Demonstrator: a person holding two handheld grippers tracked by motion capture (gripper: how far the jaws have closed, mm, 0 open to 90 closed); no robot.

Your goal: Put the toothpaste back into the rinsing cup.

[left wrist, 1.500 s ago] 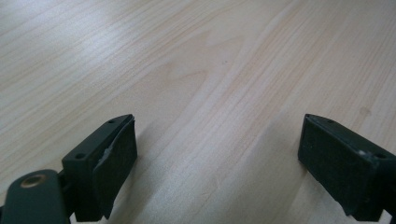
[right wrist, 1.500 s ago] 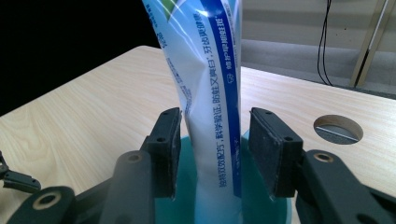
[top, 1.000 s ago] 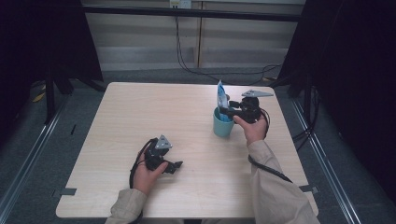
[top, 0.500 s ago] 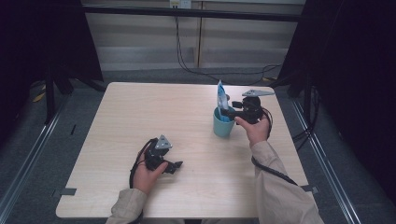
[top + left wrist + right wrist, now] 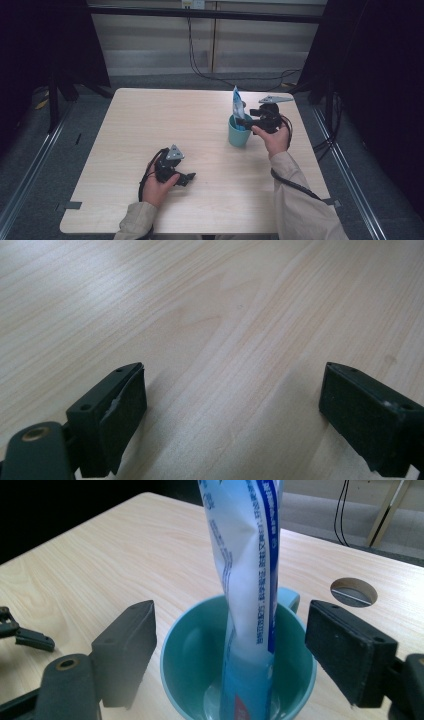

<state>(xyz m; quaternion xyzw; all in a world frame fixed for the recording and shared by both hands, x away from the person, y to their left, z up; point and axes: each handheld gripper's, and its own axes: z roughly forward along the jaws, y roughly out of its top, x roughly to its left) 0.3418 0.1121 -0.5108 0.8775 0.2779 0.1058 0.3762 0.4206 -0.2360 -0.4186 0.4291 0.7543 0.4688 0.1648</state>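
On the right half of the bench [image 5: 150, 125], toward its far edge, a teal cup [image 5: 239, 133] stands upright with a white-and-blue tube [image 5: 236, 107] standing in it, tail end up and leaning slightly. The right hand-held gripper [image 5: 245, 121] sits just right of the cup at rim height, pointing left toward it. Seen from the right gripper view, its two black jaws stand wide apart, one on either side of the cup [image 5: 240, 670], with a gap between each jaw and the cup's wall; nothing is clamped. The tube [image 5: 247, 580] rises from the cup's floor past the rim, its printed side facing the camera, and the cup's handle shows on the far side. A round cable hole [image 5: 353, 591] is cut into the bench beyond the cup.

Nearer the person and to the left, the left hand-held gripper [image 5: 187, 177] rests low over the bench, well apart from the cup. The left gripper view shows its jaws spread wide over bare wood grain [image 5: 225, 340], holding nothing.
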